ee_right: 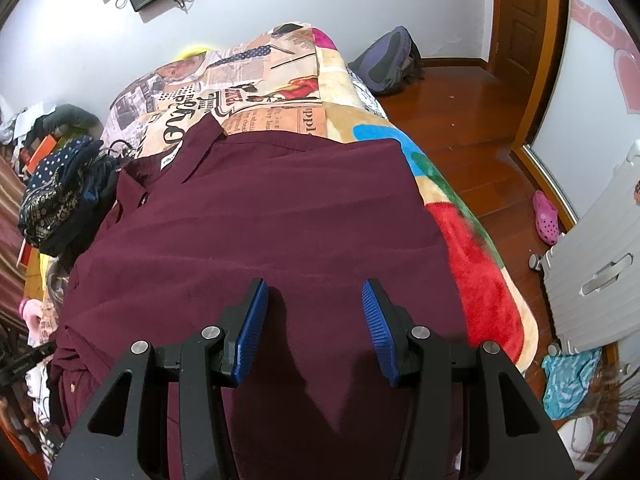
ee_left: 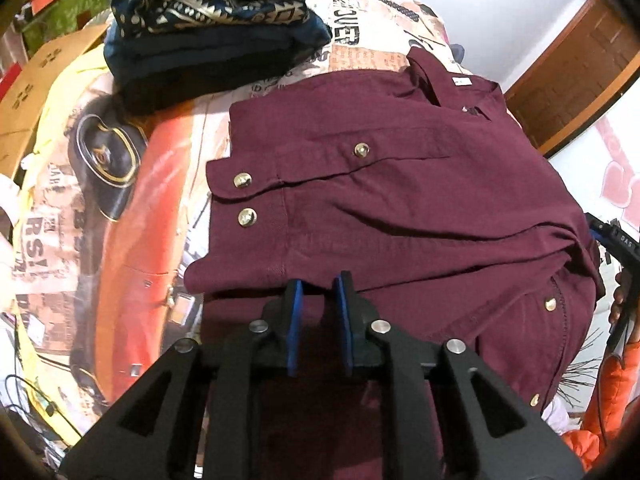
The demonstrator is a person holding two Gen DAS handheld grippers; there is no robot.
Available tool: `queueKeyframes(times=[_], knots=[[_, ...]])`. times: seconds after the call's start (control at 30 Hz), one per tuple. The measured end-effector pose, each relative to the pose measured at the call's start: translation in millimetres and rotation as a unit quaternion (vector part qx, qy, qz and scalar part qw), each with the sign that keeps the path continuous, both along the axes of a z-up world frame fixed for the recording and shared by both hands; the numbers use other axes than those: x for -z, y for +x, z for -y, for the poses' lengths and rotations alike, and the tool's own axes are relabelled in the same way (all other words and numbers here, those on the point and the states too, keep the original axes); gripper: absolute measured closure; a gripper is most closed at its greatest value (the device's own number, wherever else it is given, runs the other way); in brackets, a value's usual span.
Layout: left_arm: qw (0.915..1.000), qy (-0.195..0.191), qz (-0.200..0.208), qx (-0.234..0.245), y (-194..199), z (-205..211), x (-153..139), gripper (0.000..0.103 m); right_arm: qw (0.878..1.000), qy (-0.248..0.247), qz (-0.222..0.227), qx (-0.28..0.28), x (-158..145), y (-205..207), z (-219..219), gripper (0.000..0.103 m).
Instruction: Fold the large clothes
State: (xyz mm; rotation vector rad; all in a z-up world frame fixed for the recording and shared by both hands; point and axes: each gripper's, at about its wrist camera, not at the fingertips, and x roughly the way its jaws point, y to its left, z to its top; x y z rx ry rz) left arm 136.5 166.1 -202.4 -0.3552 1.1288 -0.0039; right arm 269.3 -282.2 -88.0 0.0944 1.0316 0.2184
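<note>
A large maroon button shirt (ee_left: 400, 208) lies on the bed, its sleeves folded over its body, collar at the far end. It also fills the right wrist view (ee_right: 260, 232). My left gripper (ee_left: 319, 284) hovers over the shirt's near left part, by the folded sleeve's edge; its blue pads stand a narrow gap apart with no cloth between them. My right gripper (ee_right: 314, 292) is open wide and empty, just above the shirt's near right part. The right gripper's body shows at the right edge of the left wrist view (ee_left: 618, 240).
A stack of folded dark blue patterned clothes (ee_left: 208, 32) sits on the bed's far left, also in the right wrist view (ee_right: 60, 196). The bed has a printed bedspread (ee_left: 120, 208) and colourful blanket (ee_right: 472, 264). A white suitcase (ee_right: 600, 264), backpack (ee_right: 388, 60) and slipper (ee_right: 546, 218) are on the floor.
</note>
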Motion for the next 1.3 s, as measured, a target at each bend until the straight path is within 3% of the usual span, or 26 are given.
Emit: queueKeyframes(times=[0.1, 0.13, 0.2, 0.27, 0.4, 0.53, 0.67, 0.8, 0.93, 0.97, 1.03, 1.23, 1.3], knots=[[0.9999, -0.011, -0.003, -0.006, -1.0, -6.4, -6.4, 0.084, 1.0, -0.009, 0.004, -0.003, -4.2, 1.8, 2.0, 0.058], [0.9999, -0.004, -0.005, -0.013, -3.2, -9.4, -9.4, 0.078, 1.0, -0.011, 0.006, -0.004, -5.6, 2.2, 2.5, 0.058], [0.998, 0.046, -0.005, -0.042, -10.0, -16.4, -17.3, 0.031, 1.0, -0.015, 0.012, -0.001, -9.9, 3.9, 7.9, 0.058], [0.9944, 0.083, 0.015, -0.063, -19.7, -26.2, -27.3, 0.025, 1.0, -0.015, 0.017, 0.005, -13.2, 5.4, 12.8, 0.058], [0.9908, 0.079, 0.009, -0.11, -18.0, -59.6, -30.2, 0.024, 0.999, -0.009, 0.023, 0.024, -16.7, 14.0, 27.3, 0.057], [0.9897, 0.034, 0.017, -0.138, 1.5, -81.7, -25.5, 0.024, 0.999, 0.007, 0.019, 0.039, -15.6, 26.8, 36.1, 0.057], [0.9914, -0.008, 0.008, -0.131, 31.4, -84.4, -2.5, 0.024, 0.999, 0.028, 0.002, 0.038, -9.0, 39.9, 42.1, 0.057], [0.9915, -0.07, -0.027, -0.106, 54.1, -80.3, 38.1, 0.024, 0.998, 0.044, -0.025, 0.028, 2.4, 53.5, 47.0, 0.056], [0.9796, -0.166, -0.045, -0.104, 63.9, -80.2, 72.7, 0.024, 0.996, 0.059, -0.06, 0.015, 18.4, 68.5, 53.3, 0.056], [0.9716, -0.208, -0.046, -0.103, 67.3, -80.8, 82.5, 0.021, 0.996, 0.061, -0.07, 0.011, 23.8, 74.0, 54.2, 0.056], [0.9649, -0.242, -0.041, -0.094, 72.2, -79.9, 89.8, 0.009, 0.994, 0.062, -0.086, 0.011, 32.1, 82.9, 55.3, 0.056], [0.9717, -0.227, -0.049, -0.045, 89.1, -67.7, 84.2, 0.006, 0.989, 0.095, -0.115, 0.002, 50.6, 108.5, 54.0, 0.054], [0.9721, -0.226, -0.053, -0.038, 92.7, -68.5, 83.2, 0.01, 0.987, 0.108, -0.12, 0.002, 54.6, 115.6, 53.1, 0.054]])
